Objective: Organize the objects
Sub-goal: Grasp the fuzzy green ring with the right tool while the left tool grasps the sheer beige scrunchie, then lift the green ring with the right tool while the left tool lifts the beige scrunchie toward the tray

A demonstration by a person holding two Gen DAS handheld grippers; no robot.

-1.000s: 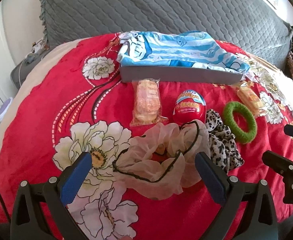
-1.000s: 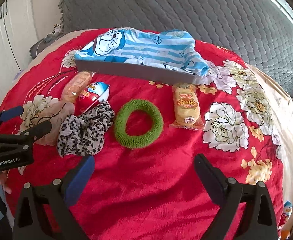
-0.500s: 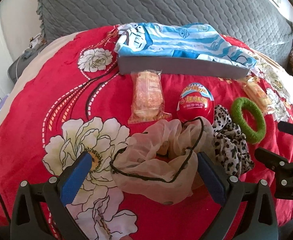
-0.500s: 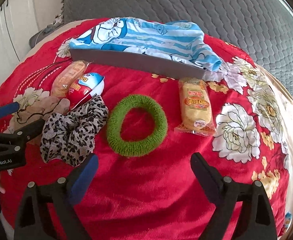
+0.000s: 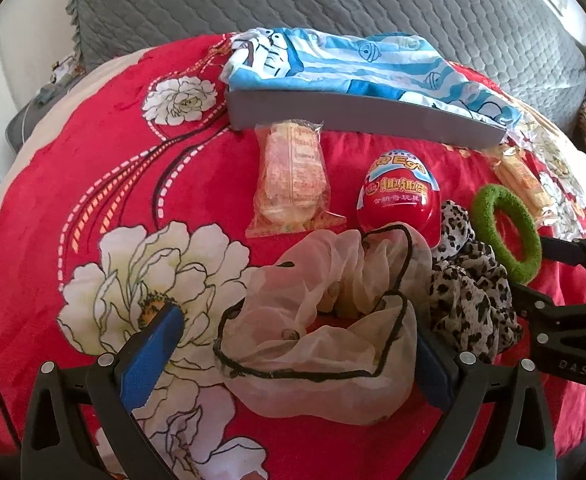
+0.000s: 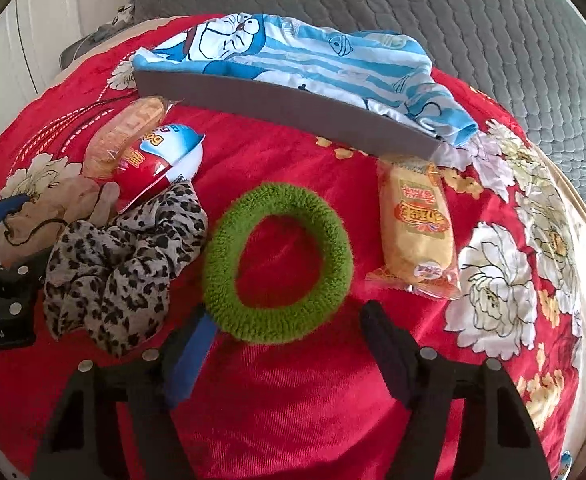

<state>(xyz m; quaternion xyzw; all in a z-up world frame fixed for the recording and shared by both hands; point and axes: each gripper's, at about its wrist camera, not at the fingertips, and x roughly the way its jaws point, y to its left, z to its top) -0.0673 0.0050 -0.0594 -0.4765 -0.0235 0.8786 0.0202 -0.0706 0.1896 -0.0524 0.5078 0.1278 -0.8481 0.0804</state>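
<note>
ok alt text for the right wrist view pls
The right gripper, jaws closing with nothing pressed between them, hovers over a green scrunchie on a red floral blanket. A leopard scrunchie lies left, a snack packet right, a grey box behind.

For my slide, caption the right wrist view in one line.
Right gripper, jaws closing, at the green scrunchie on a red floral blanket, between a leopard scrunchie and a wrapped cake.

right hand-held gripper (image 6: 289, 328): jaws closing | green scrunchie (image 6: 277, 262): near fingertips, untouched | red blanket (image 6: 313, 400)
</note>
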